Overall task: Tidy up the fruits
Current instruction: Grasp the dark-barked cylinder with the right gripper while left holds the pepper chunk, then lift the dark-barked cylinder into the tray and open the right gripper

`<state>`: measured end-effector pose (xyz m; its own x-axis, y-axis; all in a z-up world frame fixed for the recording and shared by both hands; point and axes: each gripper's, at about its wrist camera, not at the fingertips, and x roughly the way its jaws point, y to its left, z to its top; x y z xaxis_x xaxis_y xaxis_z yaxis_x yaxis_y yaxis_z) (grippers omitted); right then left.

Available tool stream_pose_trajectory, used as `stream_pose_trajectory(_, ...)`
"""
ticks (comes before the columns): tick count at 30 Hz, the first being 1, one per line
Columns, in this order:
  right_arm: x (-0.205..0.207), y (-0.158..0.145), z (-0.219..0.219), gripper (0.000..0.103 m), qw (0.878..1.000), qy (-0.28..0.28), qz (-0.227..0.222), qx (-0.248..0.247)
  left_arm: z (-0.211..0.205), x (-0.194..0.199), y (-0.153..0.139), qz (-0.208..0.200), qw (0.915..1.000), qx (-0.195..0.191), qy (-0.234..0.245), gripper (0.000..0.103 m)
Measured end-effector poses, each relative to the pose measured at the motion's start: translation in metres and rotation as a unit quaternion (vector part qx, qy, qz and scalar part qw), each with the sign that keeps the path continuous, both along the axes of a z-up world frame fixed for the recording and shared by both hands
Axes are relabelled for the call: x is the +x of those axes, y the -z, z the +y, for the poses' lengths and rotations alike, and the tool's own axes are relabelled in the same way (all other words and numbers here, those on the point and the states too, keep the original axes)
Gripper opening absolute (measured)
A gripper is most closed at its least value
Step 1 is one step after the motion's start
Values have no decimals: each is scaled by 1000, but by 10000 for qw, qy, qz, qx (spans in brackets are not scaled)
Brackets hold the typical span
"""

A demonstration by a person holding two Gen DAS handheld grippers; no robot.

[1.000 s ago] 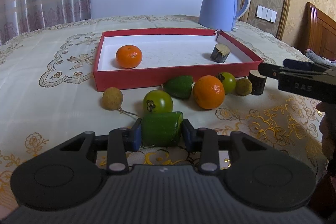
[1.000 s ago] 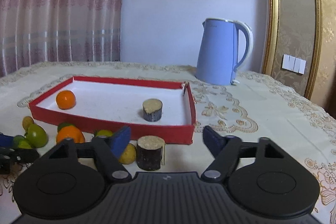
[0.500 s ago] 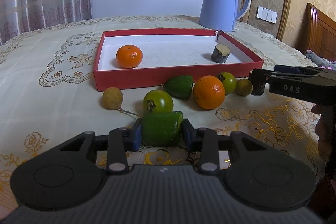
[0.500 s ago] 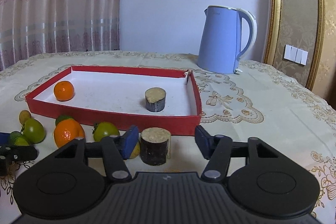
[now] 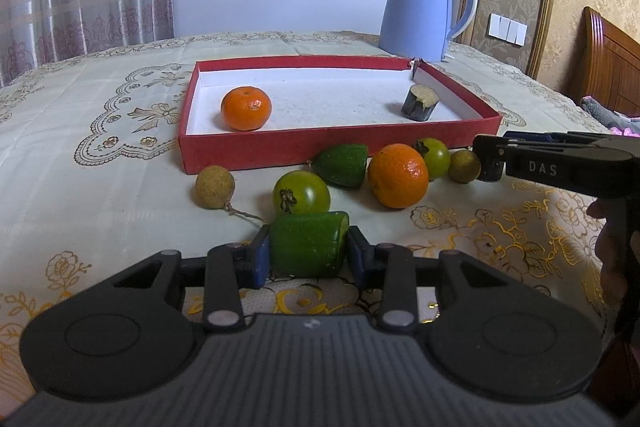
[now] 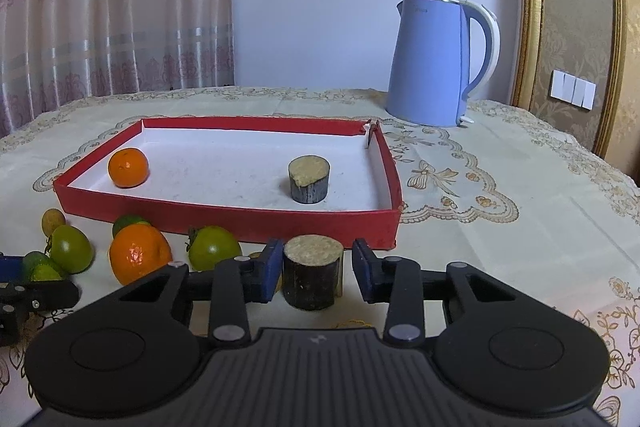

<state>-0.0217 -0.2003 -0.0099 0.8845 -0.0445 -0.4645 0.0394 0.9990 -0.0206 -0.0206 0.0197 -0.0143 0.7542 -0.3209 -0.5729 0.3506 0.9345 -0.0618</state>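
Cream embroidered tablecloth (image 5: pixel 100 187) carries the red tray (image 5: pixel 280 149), which holds one orange (image 5: pixel 246 107) and one dark stub (image 5: pixel 420 103). Hidden: in the left wrist view the right gripper (image 6: pixel 314 269) covers most of the front stub (image 6: pixel 313 277), and only a sliver of the holder's hand shows at the frame edge. Left gripper (image 5: pixel 308 253): jaws clenched on a green cut fruit (image 5: pixel 308 245), pads touching both its sides, low over the cloth before the tray. Right gripper: jaws spread slightly wider than the front stub, a gap on each side, level, reaching in from the right. Loose fruit lie just before the tray's front wall.
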Motion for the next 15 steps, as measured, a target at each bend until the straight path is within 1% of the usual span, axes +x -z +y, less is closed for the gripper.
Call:
stream_pose_trajectory(1,0,0,0,32,10000,1,-3,13,0,0,0,-3,10000,-4,-5,35)
stream_pose_trajectory(8,-3,-3,-6,32,9998,17,-74,165,-1,-1,0,-41,10000,20,-4,35)
stream_pose_trajectory(15,-6,-26,-3,32,9991,-159,-385,20,-1,-1,0,-37,10000,-10,-16,35)
